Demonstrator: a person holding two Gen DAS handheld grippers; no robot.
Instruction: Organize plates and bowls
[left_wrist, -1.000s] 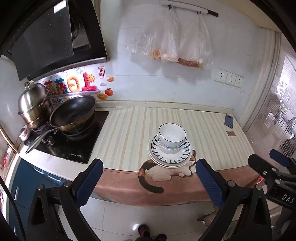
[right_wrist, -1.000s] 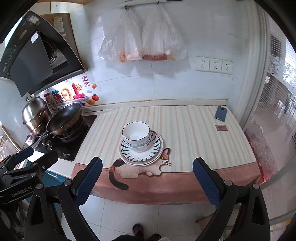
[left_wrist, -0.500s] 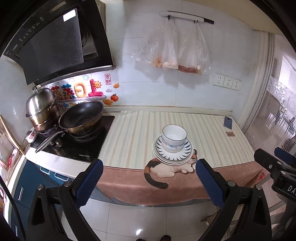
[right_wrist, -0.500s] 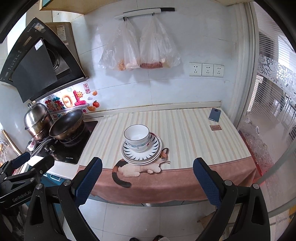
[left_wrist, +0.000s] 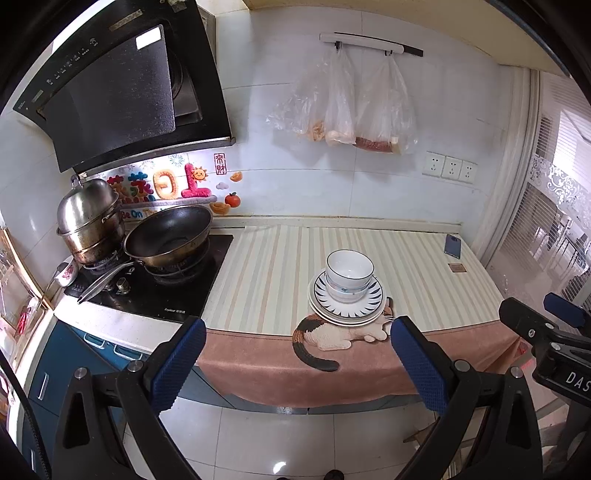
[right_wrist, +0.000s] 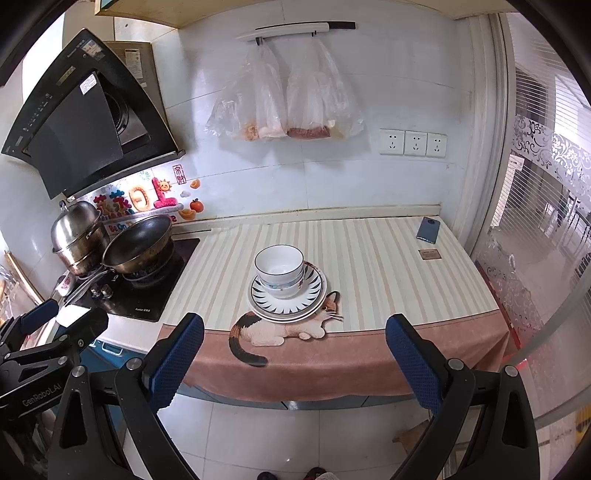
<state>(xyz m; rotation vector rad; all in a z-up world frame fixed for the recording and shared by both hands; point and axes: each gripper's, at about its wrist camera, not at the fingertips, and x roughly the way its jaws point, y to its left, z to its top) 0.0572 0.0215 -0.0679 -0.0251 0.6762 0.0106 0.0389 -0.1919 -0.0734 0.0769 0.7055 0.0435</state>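
A: Kitchen. Your striped counter cloth (left_wrist: 280, 266) runs from the black hob (left_wrist: 155, 291) to the glass door; its front edge drapes off the counter, so the cabinet fronts below are mostly hidden.

B: Where's the crockery?

A: One stack, centre front of the cloth. Bowls (right_wrist: 279, 269) nested on plates (right_wrist: 288, 295), which cover the back of the printed cat (right_wrist: 284, 328). I see two bowls for sure; the plate count is hard to read, their rims overlap.

B: My grippers?

A: Left gripper (left_wrist: 295, 354): jaws spread wide, nothing between them, out over the floor, well apart from the stack. Right gripper (right_wrist: 293, 350): same, wide apart and empty. Each one is cut off at the frame edge in the other's view.

B: Anything else unclear?

A: Contents of the hanging bags (left_wrist: 343, 107) are blurred. Small dark phone (right_wrist: 427, 229) far right; the card (right_wrist: 428, 254) beside it is unreadable
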